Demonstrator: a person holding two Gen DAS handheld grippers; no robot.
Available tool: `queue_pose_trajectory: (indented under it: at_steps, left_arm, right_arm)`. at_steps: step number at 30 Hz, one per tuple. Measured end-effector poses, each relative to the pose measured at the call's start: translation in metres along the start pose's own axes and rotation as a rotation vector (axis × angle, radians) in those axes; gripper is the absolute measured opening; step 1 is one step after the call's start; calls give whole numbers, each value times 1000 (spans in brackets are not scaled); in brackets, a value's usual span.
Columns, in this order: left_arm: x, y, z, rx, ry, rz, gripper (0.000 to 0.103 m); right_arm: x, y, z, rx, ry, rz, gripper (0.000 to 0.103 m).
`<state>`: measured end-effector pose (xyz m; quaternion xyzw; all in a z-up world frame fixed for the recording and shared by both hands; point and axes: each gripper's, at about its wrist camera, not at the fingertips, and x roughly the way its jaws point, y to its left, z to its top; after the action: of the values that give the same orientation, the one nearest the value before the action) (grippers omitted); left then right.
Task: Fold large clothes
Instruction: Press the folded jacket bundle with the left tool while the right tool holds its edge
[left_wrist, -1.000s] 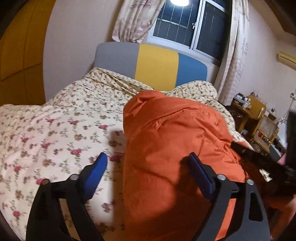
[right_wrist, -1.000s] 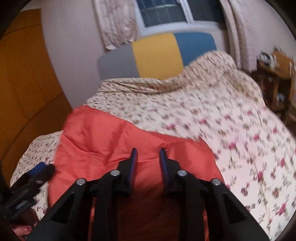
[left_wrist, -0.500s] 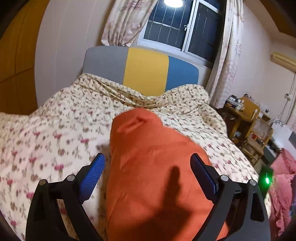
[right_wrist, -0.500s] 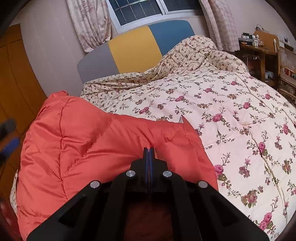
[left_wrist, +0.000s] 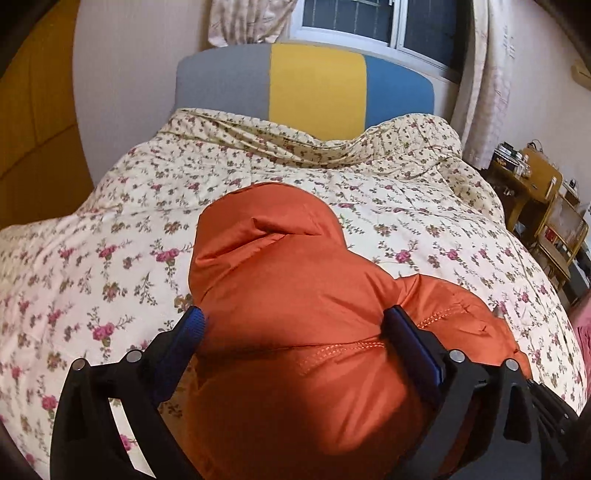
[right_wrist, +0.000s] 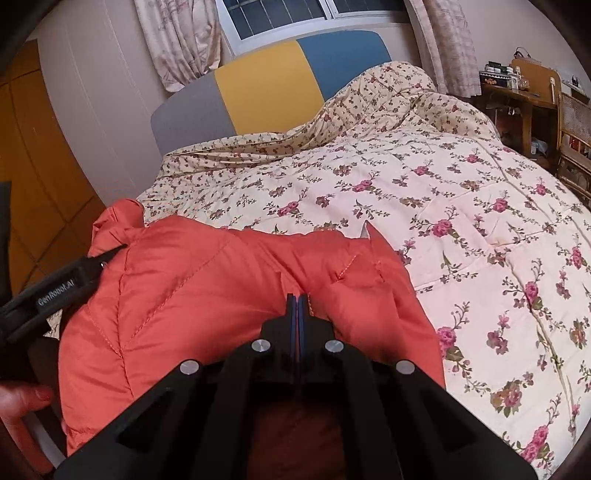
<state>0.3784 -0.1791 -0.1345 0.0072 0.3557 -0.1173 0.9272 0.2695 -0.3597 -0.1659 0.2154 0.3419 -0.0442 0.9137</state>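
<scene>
An orange padded jacket (left_wrist: 288, 295) lies on the floral quilt (left_wrist: 92, 258) near the bed's foot; its hood points toward the headboard. My left gripper (left_wrist: 295, 325) is open, its blue-padded fingers (left_wrist: 184, 332) straddling the jacket's bulk. In the right wrist view the jacket (right_wrist: 207, 295) fills the lower left. My right gripper (right_wrist: 297, 306) is shut on a fold of the jacket's edge. The left gripper's black body (right_wrist: 55, 284) shows at the left, resting against the jacket.
A headboard (left_wrist: 314, 85) in grey, yellow and blue stands at the far end under a window. Wooden furniture (right_wrist: 532, 99) with clutter stands on the right of the bed. A yellow wardrobe (right_wrist: 33, 177) lines the left wall.
My right gripper closed on the jacket's edge a second ago and still holds it. My left gripper has come down lower over the jacket, still open.
</scene>
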Motion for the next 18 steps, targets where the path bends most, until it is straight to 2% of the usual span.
queue_pose_trajectory:
  at_steps: [9, 18]
  left_arm:
    - [14, -2, -10, -4, -27, 36, 100]
    - [25, 0, -14, -9, -18, 55, 100]
  right_arm:
    - [8, 1, -1, -6, 17, -6, 0]
    - [16, 0, 1, -1, 32, -7, 0]
